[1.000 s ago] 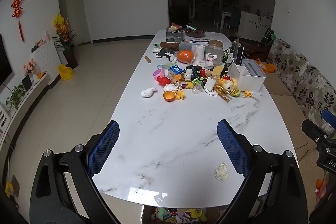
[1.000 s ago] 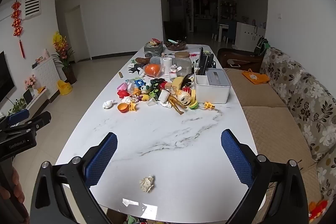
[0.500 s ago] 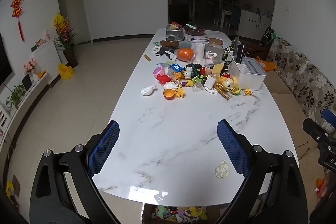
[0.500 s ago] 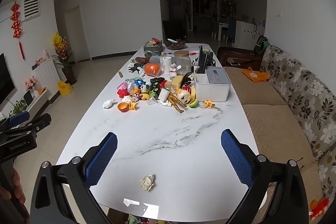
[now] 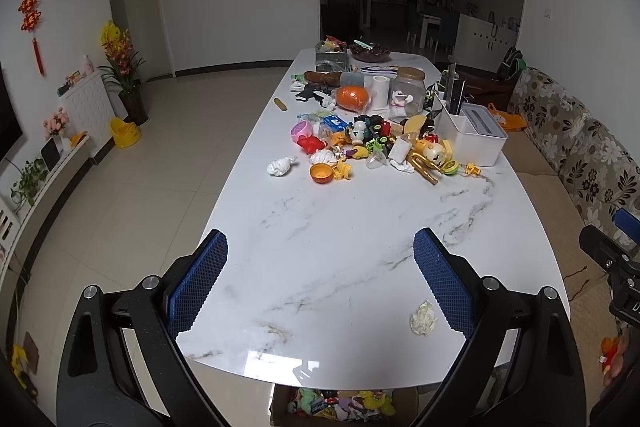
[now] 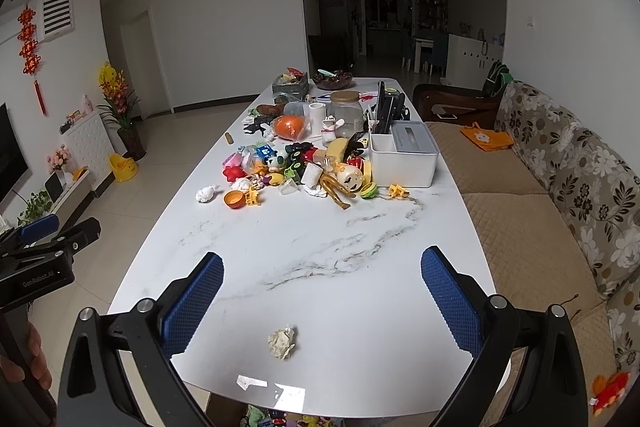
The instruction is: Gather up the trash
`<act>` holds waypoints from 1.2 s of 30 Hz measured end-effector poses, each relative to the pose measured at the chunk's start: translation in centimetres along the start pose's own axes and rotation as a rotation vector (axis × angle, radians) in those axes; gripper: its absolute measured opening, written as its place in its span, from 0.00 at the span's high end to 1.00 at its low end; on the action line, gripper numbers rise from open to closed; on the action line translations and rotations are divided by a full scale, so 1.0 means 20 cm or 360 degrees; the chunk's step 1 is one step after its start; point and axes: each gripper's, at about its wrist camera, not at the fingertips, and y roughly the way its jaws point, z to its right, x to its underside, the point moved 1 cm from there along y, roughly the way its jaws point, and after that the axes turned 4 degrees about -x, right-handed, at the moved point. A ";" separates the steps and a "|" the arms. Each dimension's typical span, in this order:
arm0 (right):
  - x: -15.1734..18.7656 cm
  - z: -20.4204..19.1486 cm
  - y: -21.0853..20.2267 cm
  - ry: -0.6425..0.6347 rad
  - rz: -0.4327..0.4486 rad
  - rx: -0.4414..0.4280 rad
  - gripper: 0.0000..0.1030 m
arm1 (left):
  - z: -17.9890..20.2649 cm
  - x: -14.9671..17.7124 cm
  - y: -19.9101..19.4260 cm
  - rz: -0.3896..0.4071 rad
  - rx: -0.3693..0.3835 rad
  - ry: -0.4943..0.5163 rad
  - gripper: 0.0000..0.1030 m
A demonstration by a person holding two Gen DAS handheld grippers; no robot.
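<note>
A crumpled yellowish paper ball (image 6: 282, 342) lies near the front edge of the white marble table (image 6: 320, 247); it also shows in the left wrist view (image 5: 423, 318). A second white paper wad (image 5: 281, 166) lies by the toy pile, seen too in the right wrist view (image 6: 207, 193). My left gripper (image 5: 320, 291) is open and empty above the table's front left. My right gripper (image 6: 320, 303) is open and empty, with the paper ball low between its fingers.
A pile of toys (image 5: 360, 143), an orange bowl (image 5: 321, 173), a white box (image 5: 472, 139), a jar (image 5: 408, 89) and a paper roll (image 5: 380, 91) fill the table's far half. A sofa (image 6: 560, 187) runs along the right. A box of toys (image 5: 340, 403) sits under the front edge.
Both grippers have drawn back slightly and risen a little; the table looks a bit further off. Both stay open and empty.
</note>
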 end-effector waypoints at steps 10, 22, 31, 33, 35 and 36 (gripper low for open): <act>0.00 0.01 0.00 0.0002 0.0002 -0.0007 0.05 | 0.00 0.00 0.00 -0.0004 0.0003 -0.0001 0.11; -0.01 0.00 0.00 0.0006 -0.0002 -0.0009 0.05 | 0.00 -0.01 0.01 -0.0006 0.0003 -0.0001 0.11; -0.02 -0.01 0.02 -0.0002 0.0001 -0.0009 0.05 | 0.00 -0.02 0.01 -0.0004 0.0000 0.0001 0.11; -0.02 -0.01 0.01 -0.0005 0.0001 -0.0008 0.05 | 0.00 -0.02 0.01 -0.0006 0.0003 0.0000 0.11; -0.02 -0.01 0.01 -0.0004 0.0001 -0.0008 0.05 | 0.00 -0.02 0.01 -0.0004 0.0001 0.0000 0.11; -0.02 -0.02 0.01 -0.0006 0.0001 -0.0008 0.05 | 0.00 -0.02 0.01 -0.0004 0.0002 0.0000 0.11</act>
